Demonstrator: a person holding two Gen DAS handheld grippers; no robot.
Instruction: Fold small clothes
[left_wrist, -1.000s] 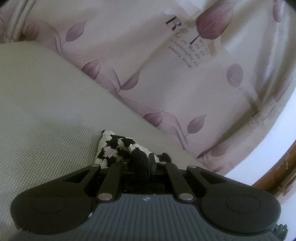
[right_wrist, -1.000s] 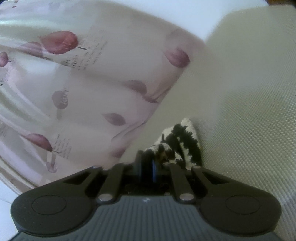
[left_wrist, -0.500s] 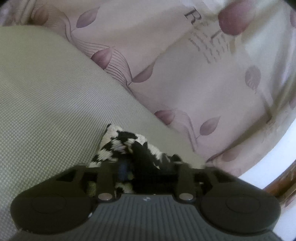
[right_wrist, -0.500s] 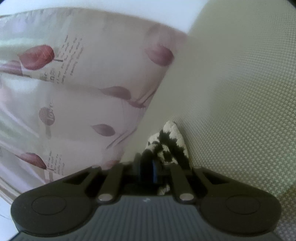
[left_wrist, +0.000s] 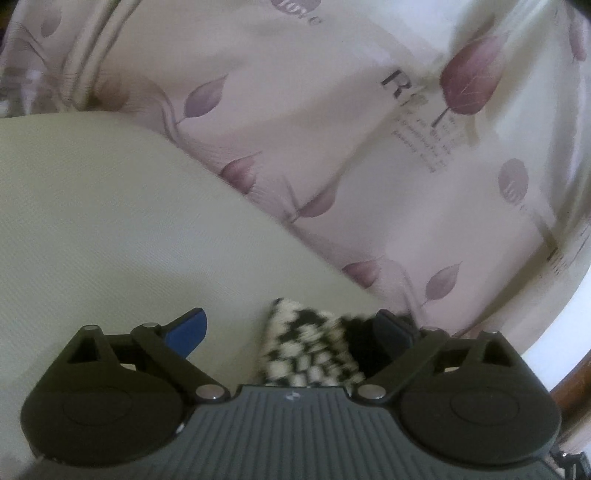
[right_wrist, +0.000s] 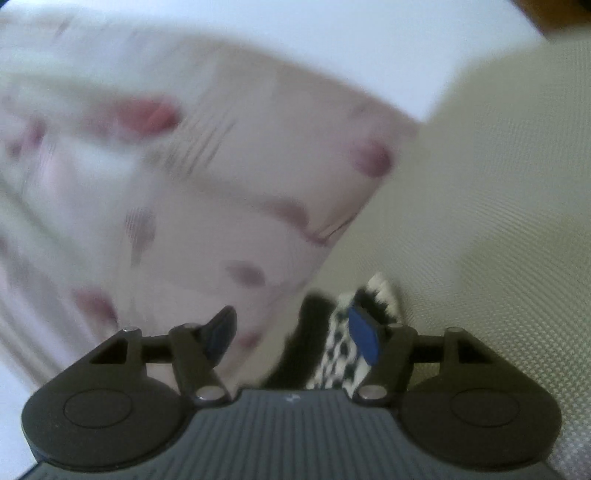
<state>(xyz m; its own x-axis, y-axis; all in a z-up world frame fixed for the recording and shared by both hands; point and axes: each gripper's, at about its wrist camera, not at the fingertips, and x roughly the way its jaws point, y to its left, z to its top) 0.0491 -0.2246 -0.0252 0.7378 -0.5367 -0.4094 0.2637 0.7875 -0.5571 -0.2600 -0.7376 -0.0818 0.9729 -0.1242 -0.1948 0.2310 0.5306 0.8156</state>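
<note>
On the pale green woven surface (left_wrist: 110, 229), seen from the left wrist camera, the left gripper (left_wrist: 291, 328) has its jaws wide and opening, the blue pad (left_wrist: 186, 330) on the left standing over bare weave and the darker pad (left_wrist: 391, 332) on the right just beside the cloth's black edge; neither pad presses on anything. Between them, nearer the right finger, lies the black-and-white knitted garment (left_wrist: 306, 350), a small bunched piece with a checked pattern, resting on the woven surface close to where it meets the pinkish leaf-print fabric (left_wrist: 351, 155) that rises behind and to the right. From the right wrist camera, much blurred, the same leaf-print fabric (right_wrist: 184, 192) fills the left side and the woven surface (right_wrist: 498, 221) the right. The right gripper (right_wrist: 291, 332) is also parting, its left finger over the printed fabric and its blue right pad (right_wrist: 364, 336) in front of the knitted garment (right_wrist: 340, 354), which sits between the jaws toward the right one; whether that pad touches the knit cannot be told
</note>
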